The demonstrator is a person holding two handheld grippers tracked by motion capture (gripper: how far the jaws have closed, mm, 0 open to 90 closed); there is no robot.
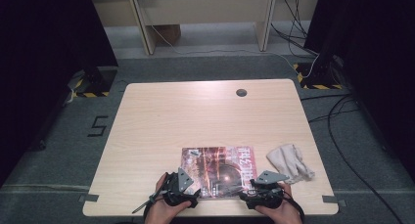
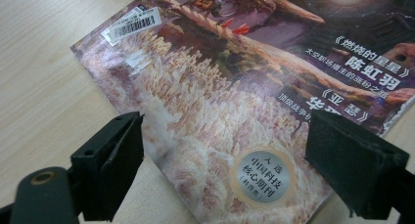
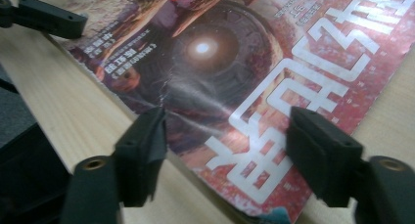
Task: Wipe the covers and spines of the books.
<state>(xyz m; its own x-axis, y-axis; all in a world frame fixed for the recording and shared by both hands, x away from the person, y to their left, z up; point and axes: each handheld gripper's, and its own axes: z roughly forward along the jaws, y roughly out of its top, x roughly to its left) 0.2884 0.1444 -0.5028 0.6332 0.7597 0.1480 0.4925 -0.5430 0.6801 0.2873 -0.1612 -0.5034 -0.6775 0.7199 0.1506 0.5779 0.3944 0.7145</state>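
A magazine (image 1: 220,168) with a reddish, dark cover and white lettering lies flat near the front edge of the wooden table (image 1: 195,111). My left gripper (image 1: 188,186) is at its near-left corner. In the left gripper view the cover (image 2: 220,87) and a round silver sticker (image 2: 264,177) lie under the gap of the left gripper (image 2: 225,160), whose jaws stand wide apart and open. My right gripper (image 1: 259,187) is at the near-right part of the magazine. In the right gripper view the right gripper (image 3: 225,145) is open over the large white characters (image 3: 274,136), pressing on nothing.
A crumpled beige cloth (image 1: 291,163) lies just right of the magazine. A dark cable hole (image 1: 241,92) sits at the table's far edge. A black jaw of the left gripper (image 3: 49,18) reaches in at the top left of the right gripper view. Cables run over the floor on the right.
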